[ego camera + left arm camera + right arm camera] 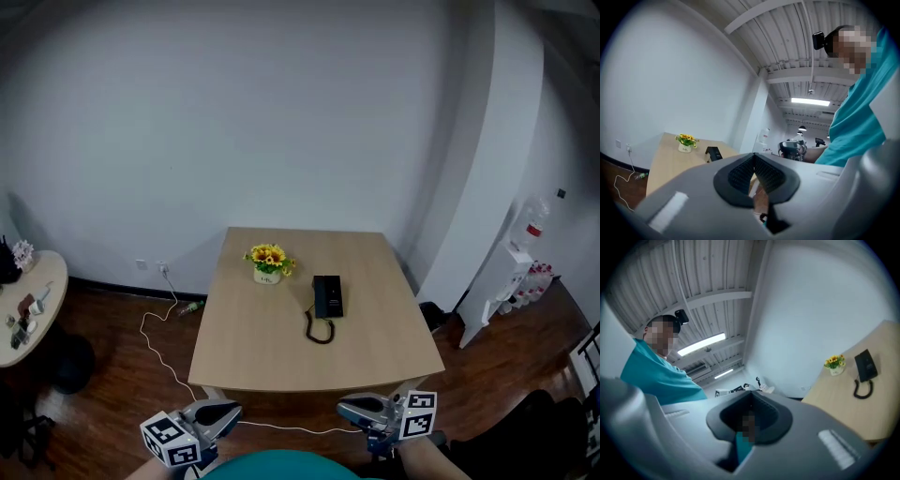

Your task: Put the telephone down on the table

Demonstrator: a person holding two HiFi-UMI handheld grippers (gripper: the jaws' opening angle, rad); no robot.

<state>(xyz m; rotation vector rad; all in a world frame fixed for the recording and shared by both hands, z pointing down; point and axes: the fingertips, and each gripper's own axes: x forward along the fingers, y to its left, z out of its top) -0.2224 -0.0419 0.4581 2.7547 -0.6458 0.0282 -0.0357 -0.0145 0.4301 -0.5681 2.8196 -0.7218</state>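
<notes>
Telephone (327, 296): flat on the tabletop (281, 361), just right of the sunflower pot (267, 263); we judge it set down.
Left tool (221, 413): jaws together, empty, well back from the pot.
Right tool (360, 409): also closed on nothing; we think nothing needs holding.

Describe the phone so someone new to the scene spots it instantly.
Find the square wooden table by the white wall. Two things sit on it: a pot of yellow flowers and, to its right, the phone. The phone is the flat black slab with a curly cord looping towards the near edge.
</notes>
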